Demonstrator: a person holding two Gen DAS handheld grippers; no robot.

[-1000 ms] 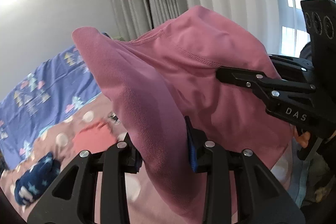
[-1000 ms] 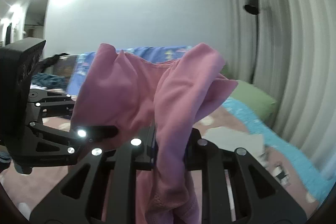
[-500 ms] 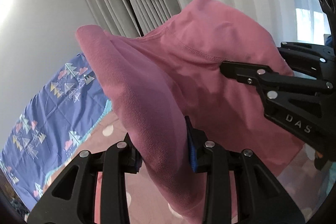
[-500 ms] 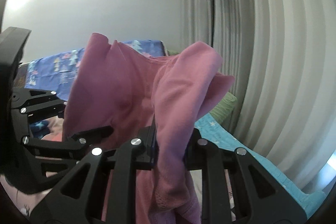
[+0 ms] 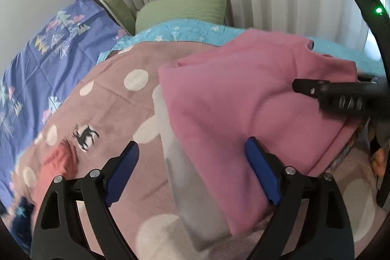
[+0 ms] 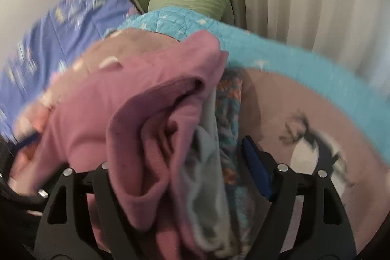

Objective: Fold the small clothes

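Bedspread (image 5: pixel 117 113) bears a rumpled pink garment (image 5: pixel 243 99), loosely folded.

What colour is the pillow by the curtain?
Green. The pillow shows best in the left wrist view.

The only lettering you can read is on the right gripper (image 5: pixel 324 91), seen from your left wrist camera at the right edge of the view. Pale raised letters on its black finger body spell "DAS", partly smeared by motion blur. In the right wrist view nothing can be read; the marks on the dotted pink bedspread (image 6: pixel 304 138) are blurred animal shapes, not writing.
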